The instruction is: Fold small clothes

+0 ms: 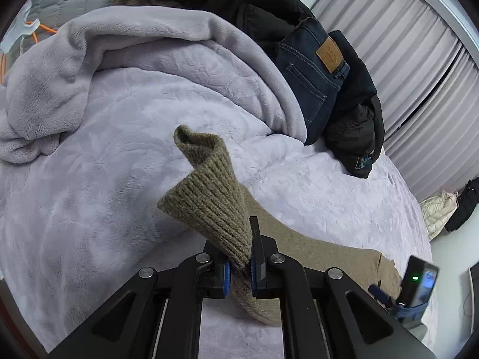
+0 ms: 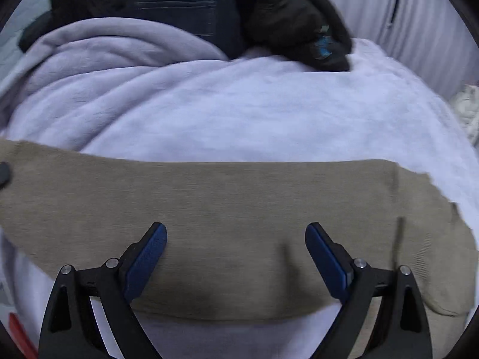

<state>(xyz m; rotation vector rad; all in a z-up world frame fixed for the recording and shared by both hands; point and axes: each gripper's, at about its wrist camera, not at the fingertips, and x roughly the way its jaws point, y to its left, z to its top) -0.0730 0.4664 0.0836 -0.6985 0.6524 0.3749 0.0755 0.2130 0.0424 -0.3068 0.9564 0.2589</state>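
**Ribbed end lifted, body of the knit lying flat on the bed**

From the left wrist: the left gripper (image 1: 239,266) has its blue-padded fingers (image 1: 226,275) pinched tight on the ribbed end of an olive-brown knitted garment (image 1: 206,200). That end stands up from the fingers and curls over, its opening showing at the top. The rest of the knit trails away to the right, flat on the pale lilac plush blanket (image 1: 104,179) that covers the bed. Beyond the knit, at the far edge of the blanket, lie dark blue denim jeans (image 1: 311,68) with a tan leather waistband patch (image 1: 330,54); its stamped wording is too small to read. A black padded jacket (image 1: 353,137) slumps beside the jeans, carrying a small blue-and-white label I cannot make out.

From the right wrist: the right gripper (image 2: 236,239) hovers just above the flat body of the knit, its fingers spread wide and holding nothing. The picture is slightly blurred.

To my eye the fold is barely begun. Done well, the left would carry its ribbed end across over the body, low and without tugging, while the right presses or pins the flat cloth so it does not drag across the soft blanket.
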